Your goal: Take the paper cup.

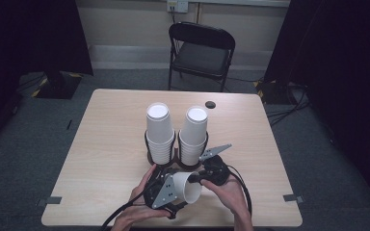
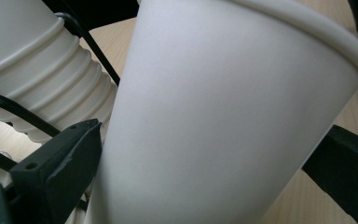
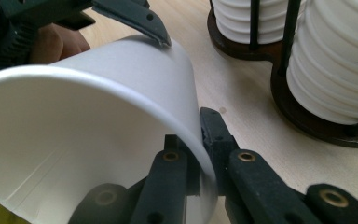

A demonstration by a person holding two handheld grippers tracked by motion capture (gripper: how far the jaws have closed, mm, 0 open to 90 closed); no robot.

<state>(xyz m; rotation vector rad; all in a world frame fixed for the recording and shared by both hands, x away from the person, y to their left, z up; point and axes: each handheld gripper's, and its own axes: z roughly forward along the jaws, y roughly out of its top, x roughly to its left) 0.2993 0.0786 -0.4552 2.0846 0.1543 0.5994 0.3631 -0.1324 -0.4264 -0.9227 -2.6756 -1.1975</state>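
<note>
Right gripper view: right hand-held gripper [image 3: 204,154] pinches paper cup [image 3: 98,121] rim.

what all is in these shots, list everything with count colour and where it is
loose paper cup: 1, white, on its side above the table's near edge, held between both grippers
cup stacks: 2, white, upside down in the holder at mid table
cup holder: 1, dark base with black wire uprights, mid table
round disc: 1, black, far side of the table
table: 1, light wood, centre
folding chair: 1, black, beyond the table
left gripper: 1, black, jaws around the cup's body
right gripper: 1, black, jaws pinching the cup's rim
hands: 2, bottom edge of the high view
</note>
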